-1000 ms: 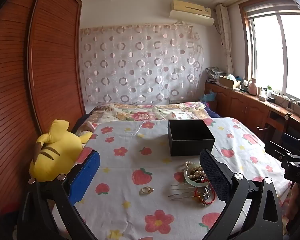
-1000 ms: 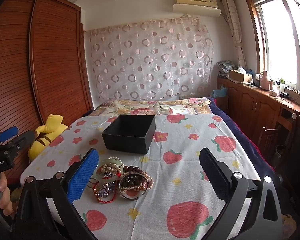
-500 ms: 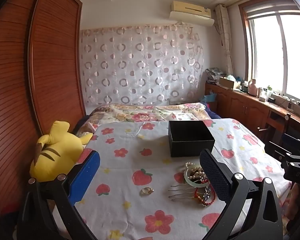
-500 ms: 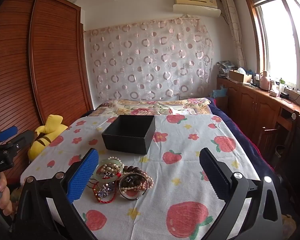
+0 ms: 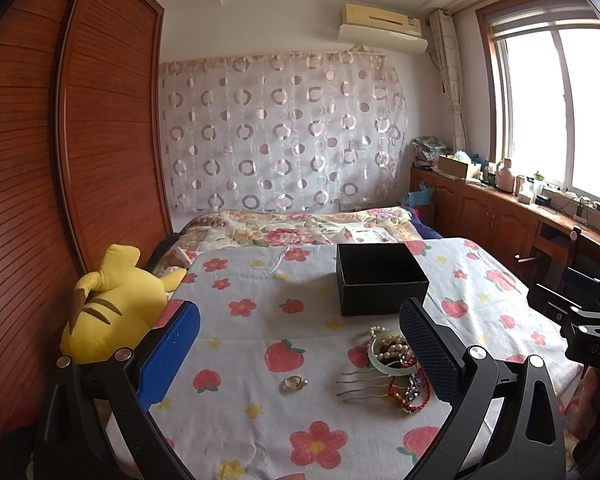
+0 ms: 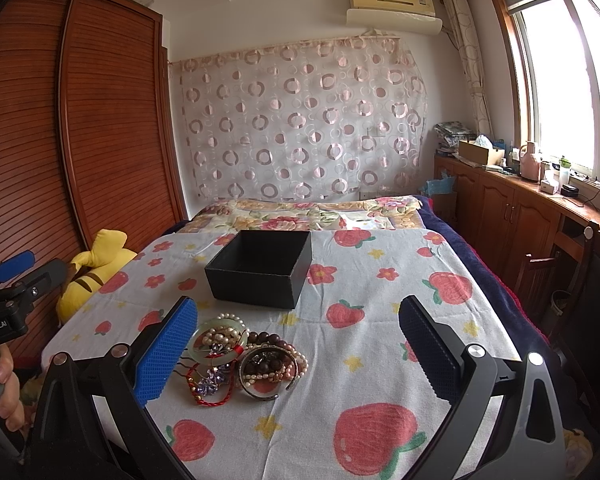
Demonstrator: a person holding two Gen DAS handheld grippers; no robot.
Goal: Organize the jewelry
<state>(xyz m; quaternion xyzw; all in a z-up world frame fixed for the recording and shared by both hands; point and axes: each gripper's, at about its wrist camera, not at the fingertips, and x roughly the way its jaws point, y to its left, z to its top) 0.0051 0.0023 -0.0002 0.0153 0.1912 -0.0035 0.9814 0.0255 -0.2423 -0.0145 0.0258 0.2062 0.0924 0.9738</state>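
Note:
An open black box (image 5: 380, 284) (image 6: 262, 274) stands on the flower-print cloth. In front of it lies a jewelry pile (image 6: 244, 354): a green bangle with pearls (image 5: 388, 354), a red cord bracelet (image 5: 410, 396), bead bracelets and a metal hair comb (image 5: 360, 384). A gold ring (image 5: 294, 383) lies apart to the pile's left. My left gripper (image 5: 300, 360) is open and empty, hovering above the ring and pile. My right gripper (image 6: 298, 354) is open and empty, its left finger beside the pile.
A yellow plush toy (image 5: 116, 308) lies at the cloth's left edge. A wooden wardrobe (image 5: 60, 160) is on the left. A cabinet counter (image 6: 540, 216) with clutter runs along the right under the window. A folded quilt (image 6: 300, 212) lies behind the box.

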